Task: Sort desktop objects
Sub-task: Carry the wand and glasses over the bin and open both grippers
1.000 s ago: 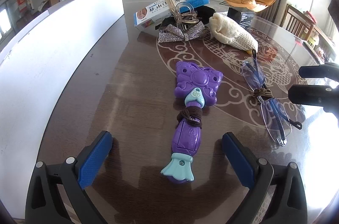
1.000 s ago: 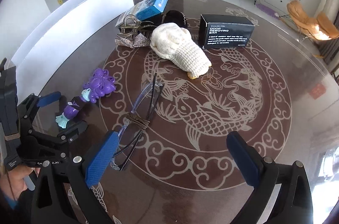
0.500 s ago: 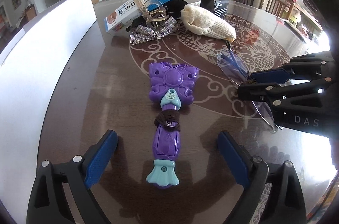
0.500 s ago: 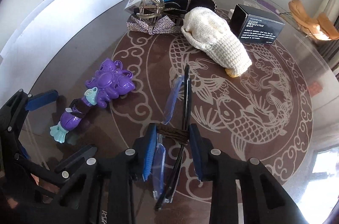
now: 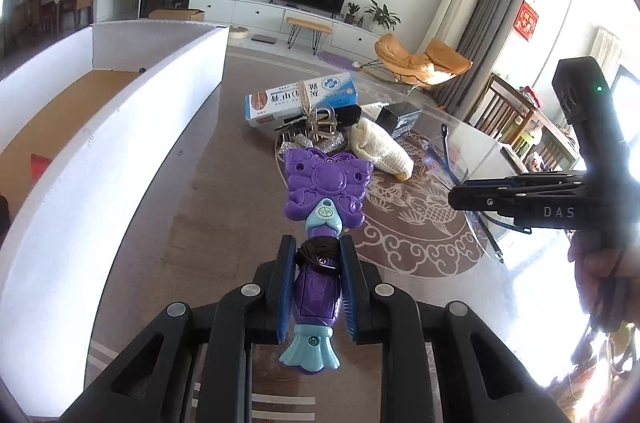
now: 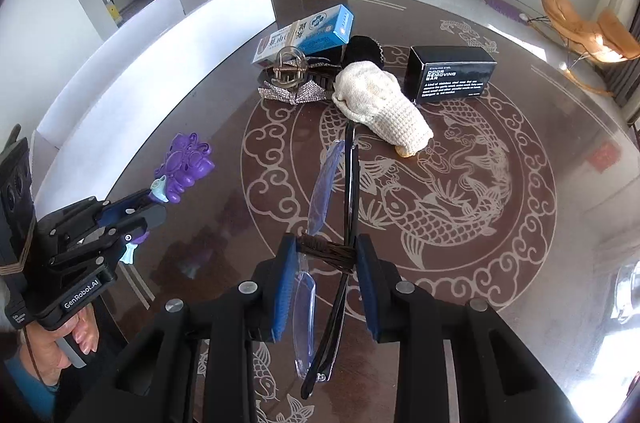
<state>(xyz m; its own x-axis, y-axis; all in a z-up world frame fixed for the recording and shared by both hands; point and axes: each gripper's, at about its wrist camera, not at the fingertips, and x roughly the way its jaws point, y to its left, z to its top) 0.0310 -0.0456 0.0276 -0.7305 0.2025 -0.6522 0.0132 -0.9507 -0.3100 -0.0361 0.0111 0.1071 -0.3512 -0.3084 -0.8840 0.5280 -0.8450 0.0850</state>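
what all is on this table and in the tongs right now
purple butterfly toy: 1, purple and teal, in left tongs
glasses: 1, clear lenses, dark arms, in right tongs
toothpaste box: 1, blue and white, far side of pile
hair claw: 1, metallic, on sparkly bow
sparkly bow: 1, silver
knit pouch: 1, cream, table centre
black box: 1, beside pouch
white bin: 1, along table edge
left tongs: shut on toy
right tongs: shut on glasses
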